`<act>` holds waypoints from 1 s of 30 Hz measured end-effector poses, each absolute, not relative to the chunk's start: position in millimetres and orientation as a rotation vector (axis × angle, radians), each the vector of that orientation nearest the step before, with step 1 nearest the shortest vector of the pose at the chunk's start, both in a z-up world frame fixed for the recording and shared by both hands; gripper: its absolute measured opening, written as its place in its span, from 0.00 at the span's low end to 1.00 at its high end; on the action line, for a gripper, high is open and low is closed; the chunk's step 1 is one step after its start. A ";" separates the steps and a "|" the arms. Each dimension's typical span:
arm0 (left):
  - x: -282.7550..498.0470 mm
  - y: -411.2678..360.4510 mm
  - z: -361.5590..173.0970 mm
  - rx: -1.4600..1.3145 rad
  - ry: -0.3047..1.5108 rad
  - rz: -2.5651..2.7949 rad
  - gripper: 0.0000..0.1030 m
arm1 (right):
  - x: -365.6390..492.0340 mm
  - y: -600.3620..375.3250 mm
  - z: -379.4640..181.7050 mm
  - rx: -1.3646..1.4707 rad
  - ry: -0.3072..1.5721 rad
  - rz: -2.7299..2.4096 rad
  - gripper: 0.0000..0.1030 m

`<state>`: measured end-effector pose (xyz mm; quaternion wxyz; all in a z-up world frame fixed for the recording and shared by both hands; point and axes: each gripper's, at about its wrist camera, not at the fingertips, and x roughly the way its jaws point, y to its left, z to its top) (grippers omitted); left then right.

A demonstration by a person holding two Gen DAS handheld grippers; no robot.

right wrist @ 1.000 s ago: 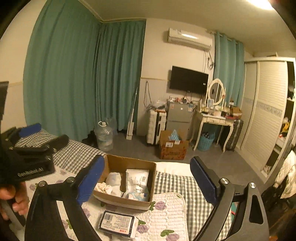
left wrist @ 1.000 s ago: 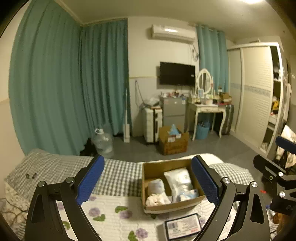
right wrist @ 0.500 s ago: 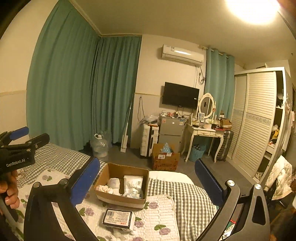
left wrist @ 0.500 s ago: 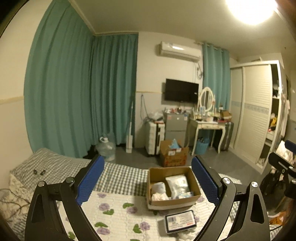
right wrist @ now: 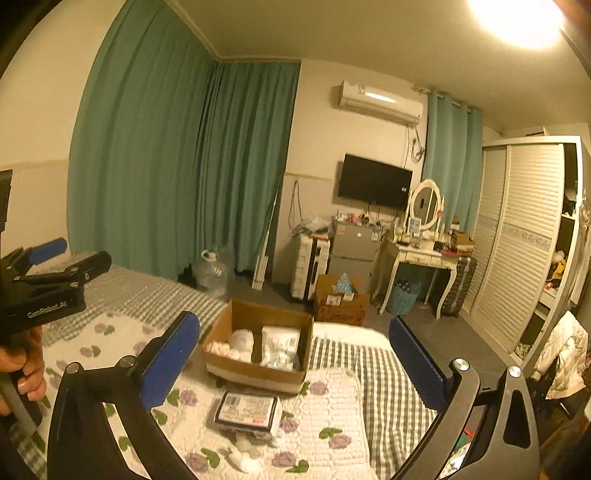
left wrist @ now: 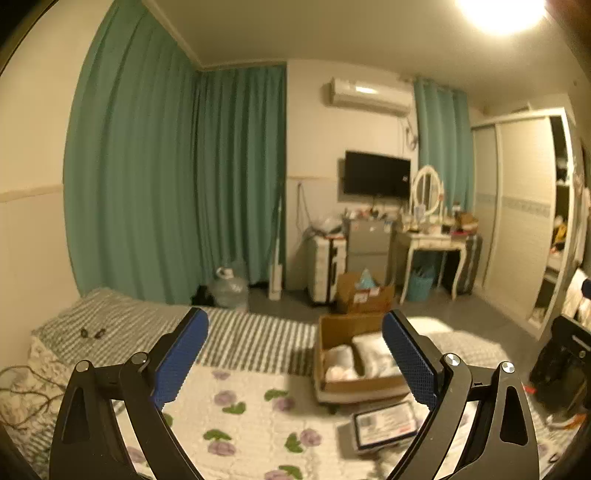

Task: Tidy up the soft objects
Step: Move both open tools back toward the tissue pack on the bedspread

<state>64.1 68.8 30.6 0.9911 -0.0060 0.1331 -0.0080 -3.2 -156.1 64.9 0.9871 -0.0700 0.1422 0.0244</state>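
The cardboard box sits on the bed, already holding white soft bundles. Just in front of it lies a wrapped pack. Both the right tongs and left tongs stand apart, empty (the right pair has just widened). Best approach: straddle the pack squarely, clamp gently.

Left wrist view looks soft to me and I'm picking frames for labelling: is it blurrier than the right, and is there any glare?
Left wrist view: yes, the cardboard box and checked bedding are smeared. Right wrist view: the box and labelled pack are crisper. Both views: ceiling lamp blown out at top right, and fisheye bending at the edges.
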 end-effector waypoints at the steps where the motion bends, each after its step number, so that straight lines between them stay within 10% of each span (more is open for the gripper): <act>1: 67.9 69.4 25.3 -0.014 0.284 -0.029 0.94 | -0.2 -155.5 57.4 -0.139 0.300 0.054 1.00; 16: 118.4 42.9 -55.3 0.070 0.477 -0.163 0.94 | 59.2 -156.5 -77.1 -0.113 0.604 0.113 1.00; 21: 130.8 35.4 -89.1 0.102 0.554 -0.198 0.94 | 77.9 -150.7 -150.5 -0.085 0.802 0.151 0.80; 30: 162.0 33.3 -130.3 0.169 0.653 -0.274 0.94 | 104.1 -122.0 -223.0 -0.146 0.958 0.212 0.79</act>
